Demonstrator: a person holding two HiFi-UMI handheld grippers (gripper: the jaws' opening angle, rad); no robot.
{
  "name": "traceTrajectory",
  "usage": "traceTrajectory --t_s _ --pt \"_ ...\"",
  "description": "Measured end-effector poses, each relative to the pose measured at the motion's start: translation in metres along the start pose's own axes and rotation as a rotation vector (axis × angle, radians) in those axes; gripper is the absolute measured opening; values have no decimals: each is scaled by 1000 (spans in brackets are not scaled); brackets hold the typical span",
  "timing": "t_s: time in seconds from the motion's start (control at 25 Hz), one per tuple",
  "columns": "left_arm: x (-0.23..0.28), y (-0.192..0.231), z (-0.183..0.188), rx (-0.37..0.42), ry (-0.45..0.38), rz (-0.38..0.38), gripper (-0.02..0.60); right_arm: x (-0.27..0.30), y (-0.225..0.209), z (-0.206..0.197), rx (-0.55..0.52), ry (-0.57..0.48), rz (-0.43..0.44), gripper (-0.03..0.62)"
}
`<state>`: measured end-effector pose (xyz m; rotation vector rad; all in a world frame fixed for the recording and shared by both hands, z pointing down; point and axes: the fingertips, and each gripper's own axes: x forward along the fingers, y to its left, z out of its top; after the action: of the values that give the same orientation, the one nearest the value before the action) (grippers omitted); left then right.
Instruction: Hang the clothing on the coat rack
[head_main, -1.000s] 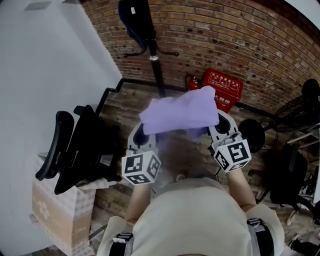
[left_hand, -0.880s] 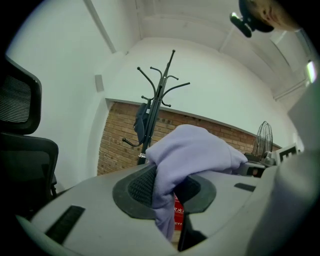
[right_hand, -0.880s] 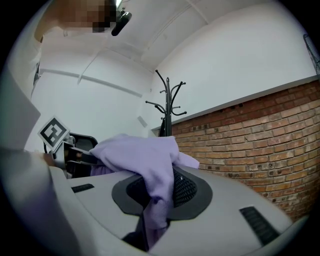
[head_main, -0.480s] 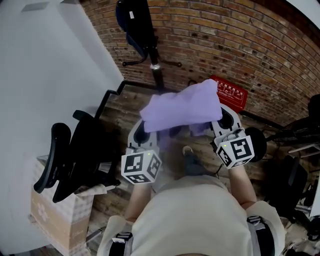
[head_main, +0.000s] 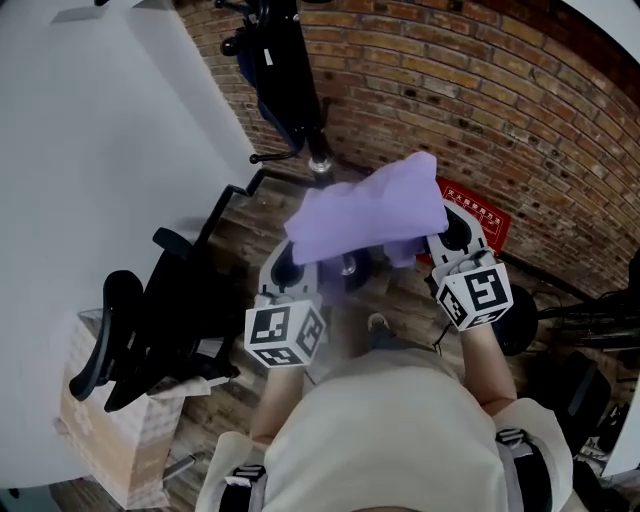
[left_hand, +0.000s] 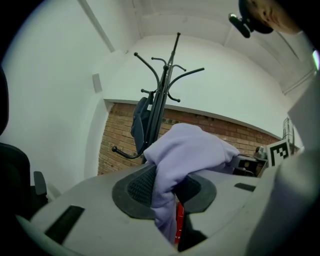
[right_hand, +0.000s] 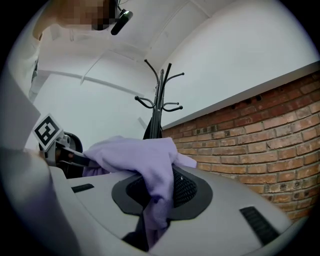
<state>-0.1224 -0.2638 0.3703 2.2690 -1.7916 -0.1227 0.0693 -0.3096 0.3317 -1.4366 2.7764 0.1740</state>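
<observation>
I'm holding the lilac garment (head_main: 368, 212) between my left gripper (head_main: 287, 268) and right gripper (head_main: 452, 235) — both clamping its cloth — near the coat rack (head_main: 292, 85). I'm judging this the approach; next calls for lifting it onto a free hook (left_hand: 196, 70).

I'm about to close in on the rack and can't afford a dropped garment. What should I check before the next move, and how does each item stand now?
1. Left gripper clamped on the lavender garment: ok, fabric is pinched between its pads.
2. Right gripper clamped on it too: ok.
3. Garment clear of the floor: ok, carried bunched between both grippers.
4. Coat rack ahead and upright: ok, by the brick wall.
5. Free hook: ok, upper hooks are bare; a dark blue garment hangs lower down.
6. Collar or loop to hang it by: cannot tell, the fabric is bunched.
</observation>
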Motion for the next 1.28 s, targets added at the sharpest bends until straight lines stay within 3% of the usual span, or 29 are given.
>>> traceTrajectory --t_s 0.72,1.28 --pt "78 39 8 -8 -3 152 77 117 -42 -13 -15 11 167 55" --pt "109 72 -18 -42 40 266 77 171 -47 -51 -9 77 256 55"
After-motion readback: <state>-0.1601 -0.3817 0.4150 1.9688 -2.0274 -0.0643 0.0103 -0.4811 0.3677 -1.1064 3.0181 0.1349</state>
